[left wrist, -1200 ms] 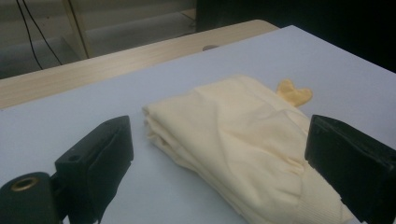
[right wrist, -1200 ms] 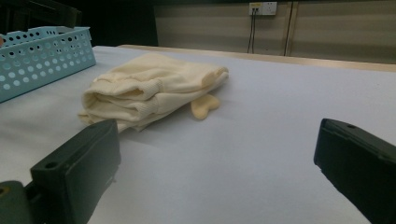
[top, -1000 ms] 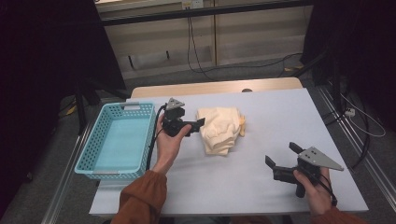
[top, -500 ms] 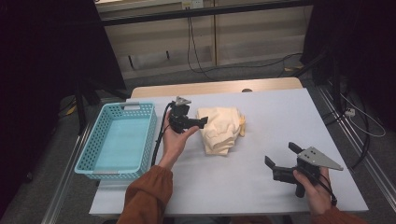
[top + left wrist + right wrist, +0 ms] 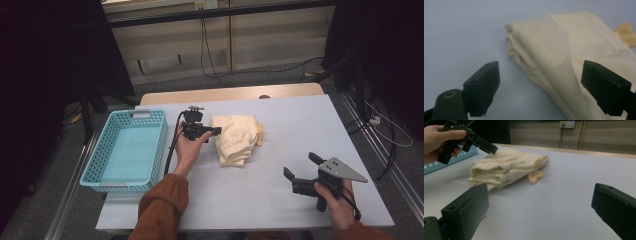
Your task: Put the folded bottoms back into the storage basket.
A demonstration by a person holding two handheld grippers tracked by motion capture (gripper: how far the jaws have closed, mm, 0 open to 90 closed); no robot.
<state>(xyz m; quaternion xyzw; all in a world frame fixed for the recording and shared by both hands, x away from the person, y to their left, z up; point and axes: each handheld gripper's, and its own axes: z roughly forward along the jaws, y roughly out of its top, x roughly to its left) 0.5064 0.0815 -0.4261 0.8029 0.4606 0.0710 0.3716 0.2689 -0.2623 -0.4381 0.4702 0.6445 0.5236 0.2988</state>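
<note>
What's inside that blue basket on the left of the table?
Nothing that shows: the basket looks empty, with its bare pale blue floor in sight in the high view. Its near wall hides a thin strip of floor behind it, so something flat there would go unseen.

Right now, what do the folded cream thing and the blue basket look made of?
Folded cream garment: soft knit fabric, likely cotton fleece, matte; it sags in rounded folds and shows a ribbed cuff in the right gripper view. Blue basket: looks like moulded plastic, light turquoise, slight sheen; rigid straight walls pierced with a regular grid of holes.
</note>
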